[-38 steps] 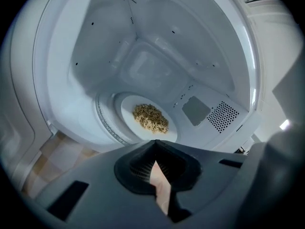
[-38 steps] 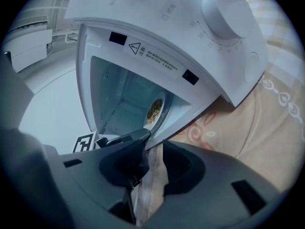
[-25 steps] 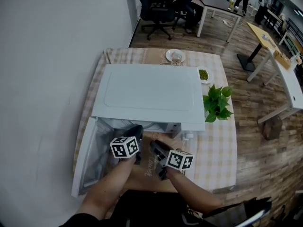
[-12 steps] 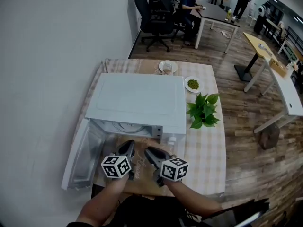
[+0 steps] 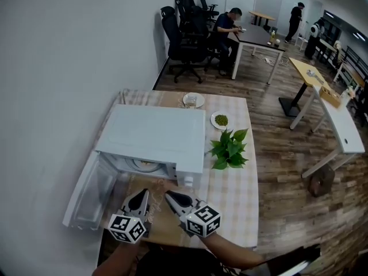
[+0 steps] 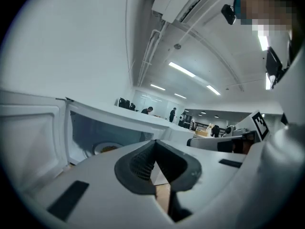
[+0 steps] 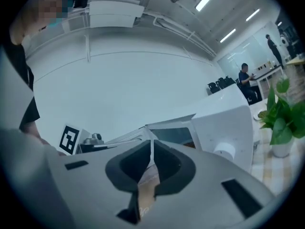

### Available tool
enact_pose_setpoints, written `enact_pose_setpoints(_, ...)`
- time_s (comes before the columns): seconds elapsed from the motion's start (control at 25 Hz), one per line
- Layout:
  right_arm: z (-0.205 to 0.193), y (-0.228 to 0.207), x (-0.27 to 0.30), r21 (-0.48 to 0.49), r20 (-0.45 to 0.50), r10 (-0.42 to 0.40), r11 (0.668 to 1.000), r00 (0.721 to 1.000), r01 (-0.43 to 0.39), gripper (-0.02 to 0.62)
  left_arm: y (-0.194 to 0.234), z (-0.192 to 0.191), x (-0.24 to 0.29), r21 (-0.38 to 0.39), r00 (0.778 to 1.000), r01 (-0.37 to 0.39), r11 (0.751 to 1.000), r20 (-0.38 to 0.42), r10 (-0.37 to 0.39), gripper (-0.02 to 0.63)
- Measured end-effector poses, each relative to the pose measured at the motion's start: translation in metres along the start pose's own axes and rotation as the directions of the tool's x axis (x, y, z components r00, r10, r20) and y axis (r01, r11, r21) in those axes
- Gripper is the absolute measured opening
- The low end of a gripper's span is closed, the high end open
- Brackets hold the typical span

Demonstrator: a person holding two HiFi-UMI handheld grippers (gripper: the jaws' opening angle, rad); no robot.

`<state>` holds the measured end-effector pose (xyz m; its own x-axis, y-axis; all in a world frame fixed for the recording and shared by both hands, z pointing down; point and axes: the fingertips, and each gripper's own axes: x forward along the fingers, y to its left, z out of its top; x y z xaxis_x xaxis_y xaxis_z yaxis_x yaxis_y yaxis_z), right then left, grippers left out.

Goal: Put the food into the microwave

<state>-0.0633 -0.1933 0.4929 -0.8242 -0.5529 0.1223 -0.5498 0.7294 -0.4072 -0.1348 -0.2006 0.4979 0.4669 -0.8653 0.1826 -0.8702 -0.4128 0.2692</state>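
Head view, boxy white microwave (image 5: 150, 140), left gripper (image 5: 144, 193) pinched together, right gripper (image 5: 169, 194) just closing, empty.

Left tool (image 5: 143, 194) and right tool (image 5: 171, 196) side by side; left jaws together, right's just closing, empty.

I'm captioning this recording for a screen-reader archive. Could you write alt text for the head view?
A white microwave stands on a checked table, its door swung open to the left and a plate of food inside. In front of it hover the left gripper and right gripper, both empty; the right's fingers have just been closing.
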Motion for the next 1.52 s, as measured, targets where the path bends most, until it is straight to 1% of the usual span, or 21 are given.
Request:
enact_pose_setpoints(0.08, 0.006, 0.003, -0.004, -0.034, 0.000, -0.002, 0.999, 1.000, 0.002, 0.025, -0.010, 0.011, -0.009, 0.039, 1.000, -0.009, 0.999, 0.025, 0.008, 0.009)
enact_pose_setpoints(0.24, 0.018, 0.012, -0.012, -0.083, 0.015, -0.018, 0.996, 1.000, 0.019, 0.017, -0.022, 0.029, -0.031, 0.079, 0.998, -0.046, 0.996, 0.054, 0.042, 0.009)
enact_pose_setpoints(0.32, 0.028, 0.019, -0.015, -0.111, 0.032, -0.022, 0.993, 0.999, 0.025, 0.012, -0.028, 0.037, -0.039, 0.088, 0.998, -0.031, 0.996, 0.064, 0.025, 0.009)
enact_pose_setpoints(0.4, 0.038, 0.026, -0.019, -0.136, 0.048, -0.034, 0.990, 0.998, 0.040, 0.011, -0.033, 0.041, -0.045, 0.096, 0.998, -0.007, 0.995, 0.057, 0.001, 0.009)
enact_pose_setpoints(0.48, 0.049, 0.032, -0.021, -0.145, 0.071, -0.046, 0.988, 0.996, 0.056, 0.009, -0.033, 0.044, -0.051, 0.098, 0.999, 0.002, 0.995, 0.049, -0.007, 0.009)
enact_pose_setpoints(0.6, 0.057, 0.043, -0.020, -0.159, 0.090, -0.065, 0.984, 0.994, 0.079, 0.009, -0.025, 0.054, -0.065, 0.098, 0.997, -0.006, 0.995, 0.080, -0.002, 0.009)
enact_pose_setpoints(0.68, 0.060, 0.048, -0.019, -0.175, 0.092, -0.081, 0.980, 0.992, 0.097, 0.009, -0.024, 0.062, -0.073, 0.098, 0.995, 0.005, 0.995, 0.101, -0.015, 0.009)
enact_pose_setpoints(0.8, 0.059, 0.054, -0.016, -0.184, 0.087, -0.111, 0.975, 0.990, 0.125, 0.009, -0.021, 0.072, -0.084, 0.120, 0.993, 0.011, 0.993, 0.116, -0.025, 0.009)
enact_pose_setpoints(0.96, 0.054, 0.063, -0.008, -0.172, 0.097, -0.127, 0.975, 0.987, 0.142, 0.009, -0.008, 0.073, -0.097, 0.137, 0.993, 0.006, 0.990, 0.116, -0.023, 0.009)
enact_pose_setpoints(1.12, 0.058, 0.071, -0.005, -0.187, 0.112, -0.150, 0.968, 0.982, 0.169, 0.009, -0.003, 0.082, -0.110, 0.161, 0.990, 0.002, 0.987, 0.137, -0.025, 0.009)
enact_pose_setpoints(1.28, 0.060, 0.077, -0.002, -0.180, 0.109, -0.159, 0.968, 0.981, 0.177, 0.009, 0.005, 0.089, -0.118, 0.152, 0.989, -0.009, 0.988, 0.150, -0.014, 0.009)
enact_pose_setpoints(1.52, 0.062, 0.087, 0.001, -0.187, 0.103, -0.163, 0.966, 0.981, 0.180, 0.009, 0.013, 0.088, -0.127, 0.154, 0.992, -0.015, 0.988, 0.129, -0.005, 0.009)
